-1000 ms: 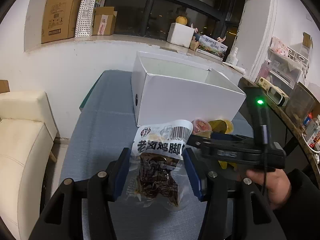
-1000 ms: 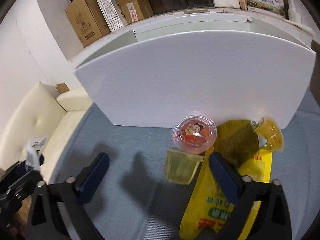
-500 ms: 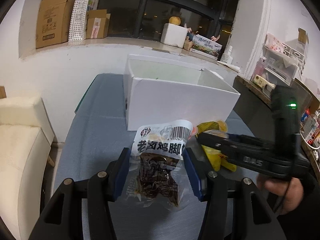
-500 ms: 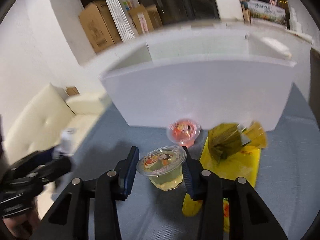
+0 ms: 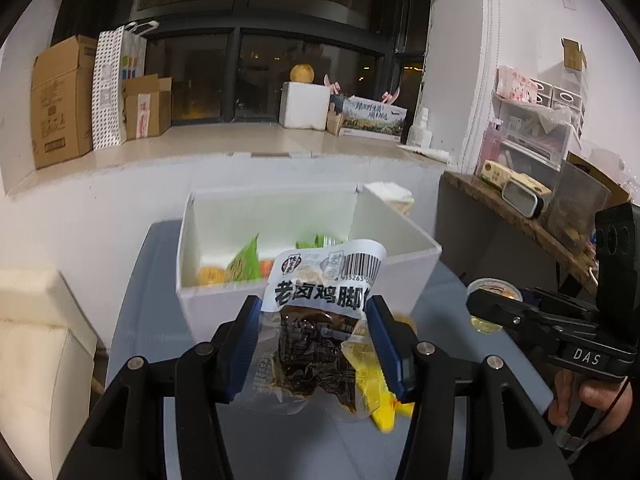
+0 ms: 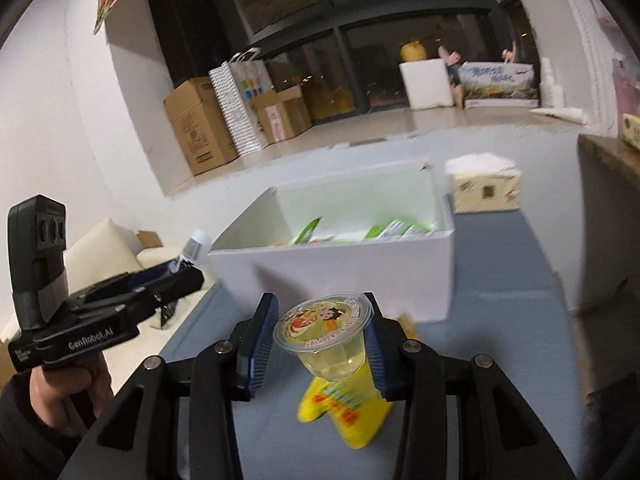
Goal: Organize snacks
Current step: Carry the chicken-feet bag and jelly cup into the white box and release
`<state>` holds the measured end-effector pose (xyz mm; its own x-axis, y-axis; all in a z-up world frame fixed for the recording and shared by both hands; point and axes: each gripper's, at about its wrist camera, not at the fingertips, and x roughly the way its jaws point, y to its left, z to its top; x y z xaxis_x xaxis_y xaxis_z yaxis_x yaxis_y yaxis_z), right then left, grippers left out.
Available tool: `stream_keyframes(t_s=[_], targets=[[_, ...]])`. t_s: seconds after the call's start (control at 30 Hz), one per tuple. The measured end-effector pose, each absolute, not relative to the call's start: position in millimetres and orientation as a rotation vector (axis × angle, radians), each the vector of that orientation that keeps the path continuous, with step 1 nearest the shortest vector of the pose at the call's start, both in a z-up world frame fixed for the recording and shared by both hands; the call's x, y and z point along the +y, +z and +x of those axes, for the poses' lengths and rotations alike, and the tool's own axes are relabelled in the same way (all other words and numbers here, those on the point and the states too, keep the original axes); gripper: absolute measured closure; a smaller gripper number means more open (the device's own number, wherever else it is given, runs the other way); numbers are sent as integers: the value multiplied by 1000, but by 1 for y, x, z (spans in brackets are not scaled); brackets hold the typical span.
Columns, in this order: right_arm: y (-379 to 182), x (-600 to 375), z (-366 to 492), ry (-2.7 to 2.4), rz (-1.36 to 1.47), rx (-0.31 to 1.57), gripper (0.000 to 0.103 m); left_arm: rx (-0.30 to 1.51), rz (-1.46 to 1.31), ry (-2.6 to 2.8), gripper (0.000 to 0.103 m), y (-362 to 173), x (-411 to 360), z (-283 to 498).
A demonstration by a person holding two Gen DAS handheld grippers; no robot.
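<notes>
From the left wrist, the left gripper (image 5: 314,344) is closed on a clear pouch of braised chicken feet (image 5: 316,332), its blue pads pressing both sides. Ahead of the fingers stands the open white box (image 5: 224,300) with green packets inside; a yellow snack bag (image 5: 378,396) lies under the pouch.

From the right wrist, the right gripper (image 6: 322,344) clamps a jelly cup (image 6: 326,334) between its pads, held above the yellow snack bag, with the white box just ahead.
</notes>
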<state>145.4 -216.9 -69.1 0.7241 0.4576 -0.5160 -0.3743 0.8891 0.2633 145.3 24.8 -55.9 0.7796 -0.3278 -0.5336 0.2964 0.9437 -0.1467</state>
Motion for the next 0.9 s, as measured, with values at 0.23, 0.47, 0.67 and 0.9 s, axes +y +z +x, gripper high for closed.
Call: stream_keyframes(t_s=[0.23,0.47,0.67,0.9], targets=[[-35,-226,222,434,136,593,58,572,-74,-308,44,-34,28,215],[-41,-215,294,387,108,697,1,693,-77,-239,0,-56,28,287],[-38,-230,282,405,181,665,0,690,-100,-233,0,-63,35,277],[-31,-230,242,399,163,636,0,701,-92,-227,0,-59,39,246]])
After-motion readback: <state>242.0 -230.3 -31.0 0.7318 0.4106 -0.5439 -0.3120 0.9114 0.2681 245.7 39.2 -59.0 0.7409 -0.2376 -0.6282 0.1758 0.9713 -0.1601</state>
